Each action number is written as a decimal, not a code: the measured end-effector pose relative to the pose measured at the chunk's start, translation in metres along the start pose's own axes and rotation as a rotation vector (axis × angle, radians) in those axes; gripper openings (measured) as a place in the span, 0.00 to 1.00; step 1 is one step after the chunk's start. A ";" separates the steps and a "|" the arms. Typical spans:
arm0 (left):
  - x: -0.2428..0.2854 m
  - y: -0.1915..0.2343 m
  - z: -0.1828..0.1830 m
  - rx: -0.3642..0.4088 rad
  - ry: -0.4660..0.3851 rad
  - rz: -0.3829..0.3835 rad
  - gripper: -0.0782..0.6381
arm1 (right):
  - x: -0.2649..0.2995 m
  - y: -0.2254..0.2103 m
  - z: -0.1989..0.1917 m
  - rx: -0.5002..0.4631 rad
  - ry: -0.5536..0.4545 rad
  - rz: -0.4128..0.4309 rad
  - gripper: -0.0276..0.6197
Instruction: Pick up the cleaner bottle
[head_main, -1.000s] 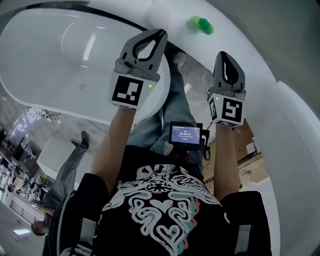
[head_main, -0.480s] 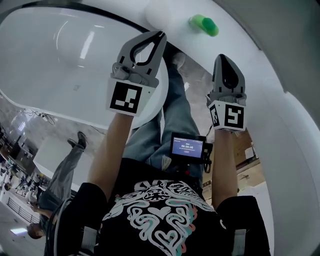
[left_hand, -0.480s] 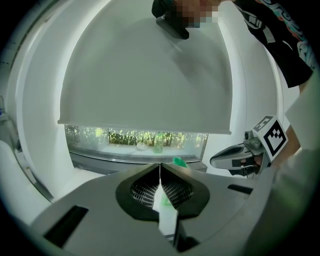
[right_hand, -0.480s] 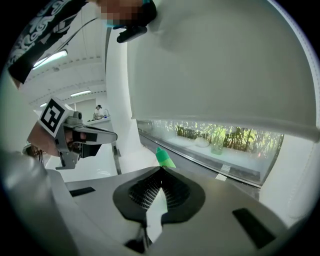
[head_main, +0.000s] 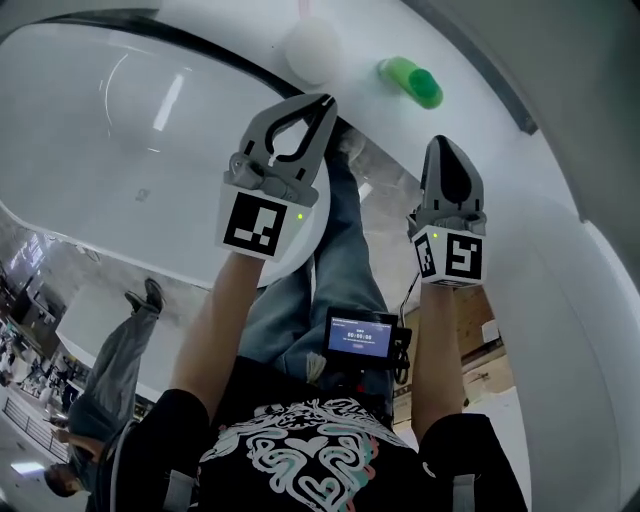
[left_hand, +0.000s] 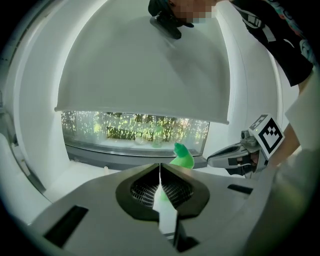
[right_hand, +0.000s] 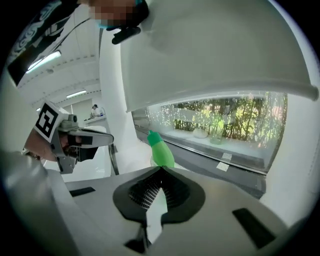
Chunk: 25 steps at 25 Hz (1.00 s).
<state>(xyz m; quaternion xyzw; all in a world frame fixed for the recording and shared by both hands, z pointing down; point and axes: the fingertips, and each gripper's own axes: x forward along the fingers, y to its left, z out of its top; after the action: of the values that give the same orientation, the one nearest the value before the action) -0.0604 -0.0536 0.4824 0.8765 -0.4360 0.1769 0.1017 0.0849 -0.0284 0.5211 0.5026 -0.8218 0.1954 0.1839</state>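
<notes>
The green cleaner bottle (head_main: 410, 82) stands on a white ledge beyond both grippers, untouched. My left gripper (head_main: 325, 101) hangs shut and empty, its tips left of the bottle and nearer to me. To the right, my right gripper (head_main: 441, 141) is also shut and empty, just short of the bottle. In the left gripper view the bottle (left_hand: 183, 158) rises right behind the shut tips (left_hand: 160, 166), with the right gripper (left_hand: 220, 158) at the right. The right gripper view has the bottle (right_hand: 161, 151) straight ahead of its shut tips (right_hand: 161, 169), and the left gripper (right_hand: 107, 139) at the left.
A white bathtub (head_main: 90, 190) fills the left of the head view. A white ball-shaped object (head_main: 312, 48) sits on the ledge left of the bottle. A window with greenery (right_hand: 225, 120) lies behind the ledge. A small screen (head_main: 360, 336) hangs at the person's waist.
Both grippers have sunk together and stayed shut. In the head view the bottle and the white ball now sit lower in the picture, closer to the gripper tips.
</notes>
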 end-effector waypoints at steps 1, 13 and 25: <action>0.001 0.002 -0.004 -0.010 0.006 0.005 0.14 | 0.002 -0.001 -0.001 0.018 -0.008 0.012 0.09; 0.009 0.016 -0.025 -0.061 0.011 0.043 0.14 | 0.020 0.001 -0.021 -0.055 0.029 -0.005 0.09; 0.047 0.016 -0.021 -0.065 0.022 -0.002 0.14 | 0.039 -0.012 -0.027 -0.115 0.017 0.046 0.09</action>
<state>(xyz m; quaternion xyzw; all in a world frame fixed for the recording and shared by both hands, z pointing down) -0.0519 -0.0906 0.5204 0.8712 -0.4394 0.1722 0.1349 0.0819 -0.0485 0.5652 0.4703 -0.8415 0.1563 0.2151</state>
